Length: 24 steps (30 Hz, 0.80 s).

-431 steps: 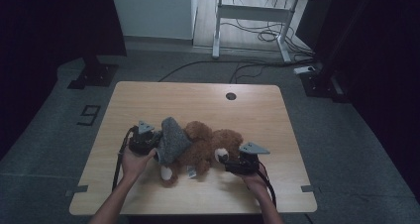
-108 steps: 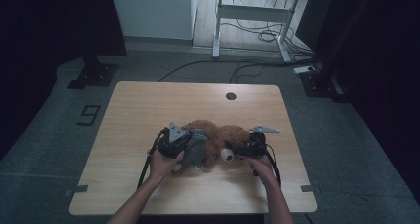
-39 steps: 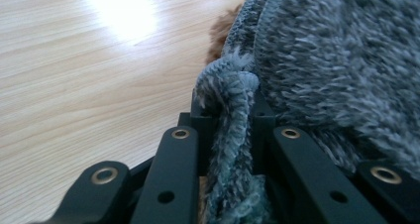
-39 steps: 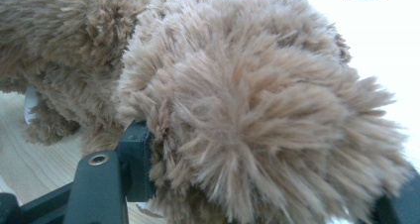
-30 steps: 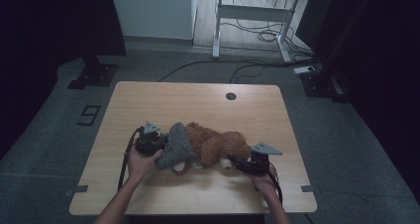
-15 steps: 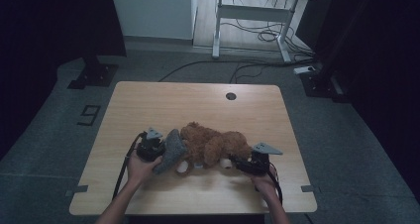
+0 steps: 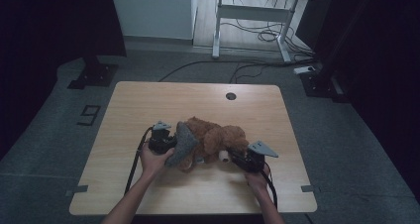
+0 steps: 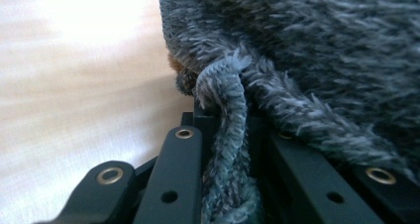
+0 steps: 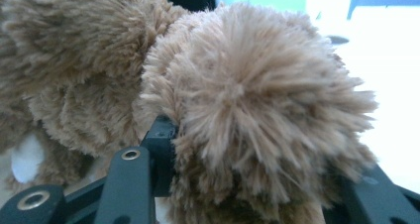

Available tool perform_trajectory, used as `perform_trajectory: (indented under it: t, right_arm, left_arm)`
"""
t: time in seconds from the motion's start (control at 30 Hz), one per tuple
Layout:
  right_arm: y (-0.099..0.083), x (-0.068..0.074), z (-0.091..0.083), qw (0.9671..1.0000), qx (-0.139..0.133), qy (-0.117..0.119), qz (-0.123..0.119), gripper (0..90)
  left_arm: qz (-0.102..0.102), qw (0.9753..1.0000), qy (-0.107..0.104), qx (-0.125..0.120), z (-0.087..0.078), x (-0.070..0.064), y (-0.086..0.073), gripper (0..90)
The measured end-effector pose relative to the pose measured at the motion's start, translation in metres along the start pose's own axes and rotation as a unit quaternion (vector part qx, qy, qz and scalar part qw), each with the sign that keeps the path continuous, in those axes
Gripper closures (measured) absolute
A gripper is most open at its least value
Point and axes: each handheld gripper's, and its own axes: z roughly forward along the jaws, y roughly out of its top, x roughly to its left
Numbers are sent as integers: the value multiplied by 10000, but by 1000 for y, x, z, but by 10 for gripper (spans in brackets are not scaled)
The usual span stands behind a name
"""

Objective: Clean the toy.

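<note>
The grey cloth (image 7: 181, 143) has been pulled a little further off the bear (image 7: 218, 138) by the left claw (image 7: 168, 143), shut on its edge. The bear's fur is pinched by the right claw (image 7: 236, 157), on the tabletop (image 7: 148, 100) between both.

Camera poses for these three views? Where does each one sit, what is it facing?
High view: above the person's side, looking forward and down on the table; forearms, left gripper and right gripper show.
Left gripper view: rides the left gripper, looks along its black jaws at the grey knit cloth pinched between them.
Right gripper view: rides the right gripper, faces the brown plush toy between its jaws.
Shared: high and right gripper views both show the plush; high and left both show the cloth.
</note>
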Motion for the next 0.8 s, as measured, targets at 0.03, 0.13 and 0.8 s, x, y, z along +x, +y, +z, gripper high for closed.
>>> perform_trajectory:
  t: [0.03, 0.13, 0.8]
  right_arm:
    - [0, 0, 0, 10000, 0, 0, 0, 498]
    - [5, -3, 8, 9994, -252, -172, -144, 496]
    - [-6, -20, -6, 9978, 462, 187, -432, 421]
  left_arm:
    - [0, 10000, 0, 0, 0, 0, 0, 811]
    - [-59, 9999, 82, -116, 6, 3, 14, 811]
    - [778, 9944, 296, -655, -27, -51, 77, 797]
